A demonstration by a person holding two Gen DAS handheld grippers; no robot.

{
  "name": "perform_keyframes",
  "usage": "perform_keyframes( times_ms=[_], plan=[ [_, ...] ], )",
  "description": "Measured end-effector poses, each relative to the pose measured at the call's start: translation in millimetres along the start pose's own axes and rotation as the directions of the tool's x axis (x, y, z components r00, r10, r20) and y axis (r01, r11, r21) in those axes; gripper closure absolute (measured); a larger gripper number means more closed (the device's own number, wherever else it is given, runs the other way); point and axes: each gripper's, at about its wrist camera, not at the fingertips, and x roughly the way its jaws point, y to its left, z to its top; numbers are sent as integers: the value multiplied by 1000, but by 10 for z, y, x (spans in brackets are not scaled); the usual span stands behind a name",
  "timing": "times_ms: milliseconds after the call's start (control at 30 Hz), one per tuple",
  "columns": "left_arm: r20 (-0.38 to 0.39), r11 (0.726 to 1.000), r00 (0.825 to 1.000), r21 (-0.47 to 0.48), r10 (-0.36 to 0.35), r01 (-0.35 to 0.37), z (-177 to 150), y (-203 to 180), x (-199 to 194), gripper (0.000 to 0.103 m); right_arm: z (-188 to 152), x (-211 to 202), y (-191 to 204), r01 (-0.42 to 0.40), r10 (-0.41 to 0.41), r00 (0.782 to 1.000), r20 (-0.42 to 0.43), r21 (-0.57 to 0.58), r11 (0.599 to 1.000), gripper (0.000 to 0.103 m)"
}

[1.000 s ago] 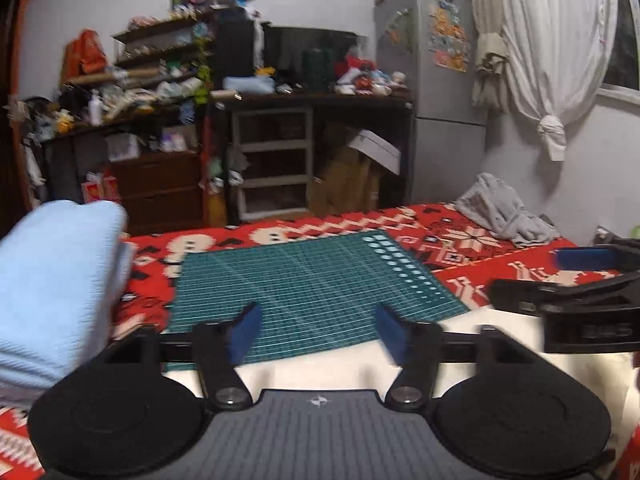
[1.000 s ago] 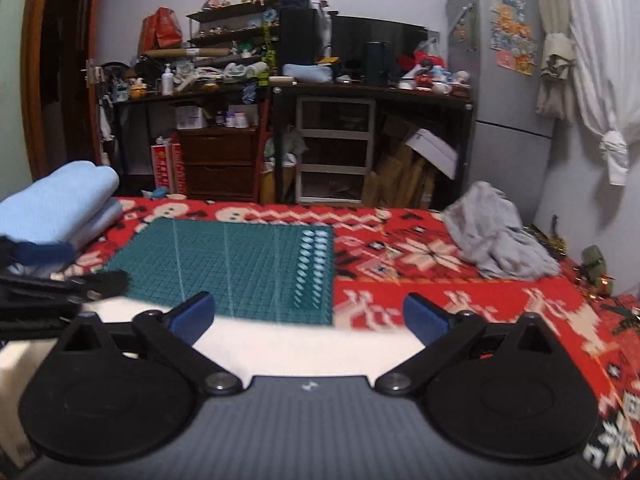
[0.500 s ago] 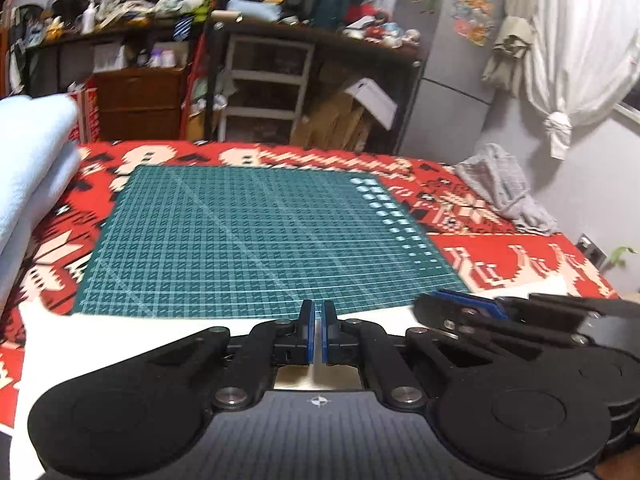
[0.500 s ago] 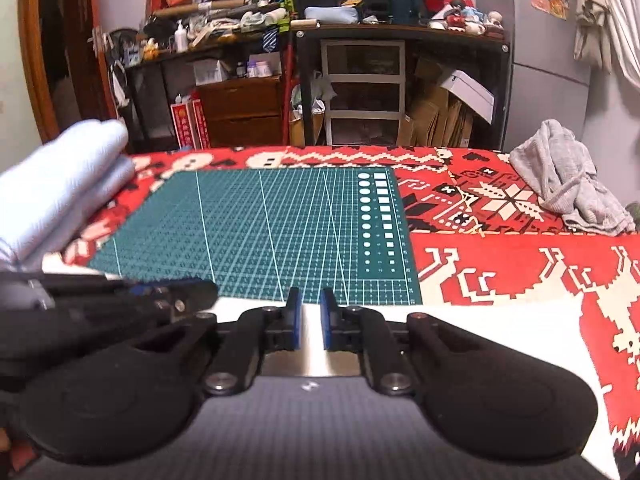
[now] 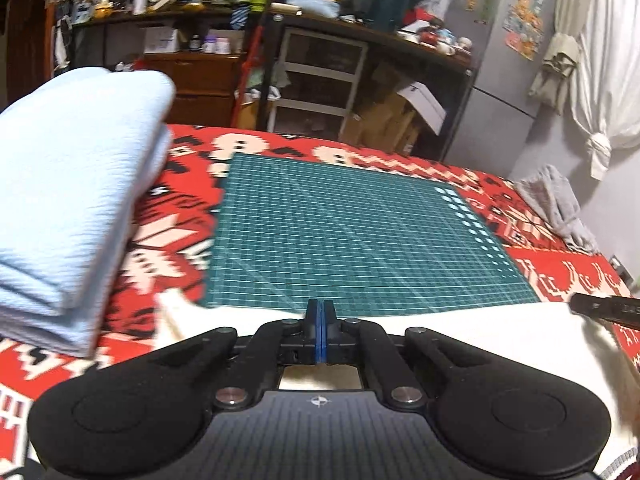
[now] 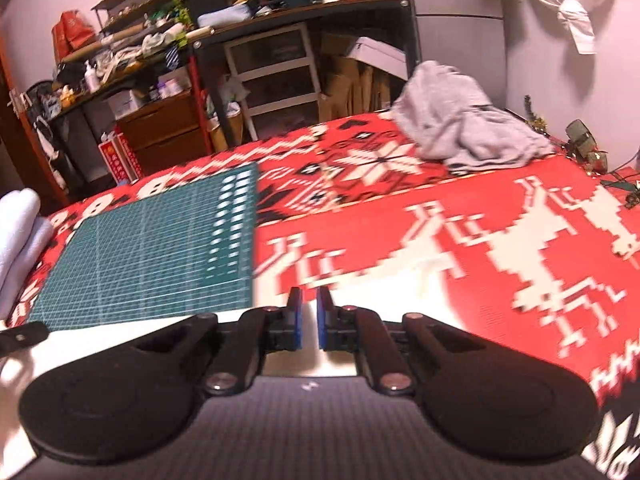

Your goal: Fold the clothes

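Observation:
A white garment [image 5: 460, 332] lies along the near edge of the table and overlaps the front of the green cutting mat [image 5: 340, 232]. My left gripper [image 5: 321, 312] is shut on its edge, the blue pads pressed together. My right gripper [image 6: 308, 312] is shut on the same white garment [image 6: 120, 332], with cloth showing in the narrow slit between the pads. The right gripper's tip [image 5: 604, 310] pokes in at the far right of the left wrist view. The left gripper's tip [image 6: 20, 334] shows at the left edge of the right wrist view.
A folded light blue stack [image 5: 68, 200] sits to the left on the red patterned cover [image 6: 440, 240]. A crumpled grey garment [image 6: 460, 132] lies at the far right corner. Shelves, drawers and a fridge stand behind the table.
Both grippers went from open to shut on the white garment's near edge. Since then they have drawn apart, the left one leftward and the right one rightward.

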Motion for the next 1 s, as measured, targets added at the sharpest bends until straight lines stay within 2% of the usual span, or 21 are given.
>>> perform_keyframes(
  times_ms=[100,233,400,467,500,533,567,600,633,667,867,900,933,967,1000],
  plan=[
    [9,999,999,6,39,-39,7,124,-40,100,42,0,-215,-29,29,1000,-1,42,999,103],
    [15,999,998,4,54,-54,10,267,-88,100,113,15,-413,-16,16,1000,4,79,997,103],
    [38,993,993,33,108,-109,14,314,-180,100,194,33,-581,0,-2,1000,9,122,992,103],
    [35,995,994,17,103,-103,17,363,-211,100,211,20,-609,7,-8,1000,13,116,993,103],
    [38,994,994,16,105,-105,20,374,-231,99,214,6,-614,13,-15,1000,13,108,994,101],
    [44,993,993,20,112,-113,23,378,-252,97,216,-8,-618,20,-21,1000,14,99,995,89],
    [51,992,991,24,120,-121,25,381,-274,95,219,-21,-623,26,-28,1000,14,91,995,75],
    [57,991,990,28,128,-129,28,385,-295,85,222,-35,-627,33,-34,999,15,83,996,72],
    [64,989,987,32,144,-147,30,388,-314,64,225,-48,-632,39,-41,999,16,74,996,72],
    [74,986,984,32,160,-163,33,394,-332,56,227,-62,-637,46,-47,999,16,66,997,72],
    [27,989,989,32,143,-143,18,444,-245,57,217,-68,-578,41,-41,999,1,7,999,67],
    [21,992,992,15,127,-128,15,470,-229,62,211,-54,-558,39,-39,999,-8,-1,999,67],
    [16,994,994,-2,112,-112,12,496,-212,72,207,-36,-545,34,-34,999,-18,-7,999,74],
    [11,996,996,-25,85,-85,12,523,-204,79,203,-17,-533,29,-29,999,-28,-12,1000,86],
    [14,997,997,-32,77,-76,11,529,-214,87,197,-16,-522,27,-28,999,-27,-19,999,87]
  ],
)
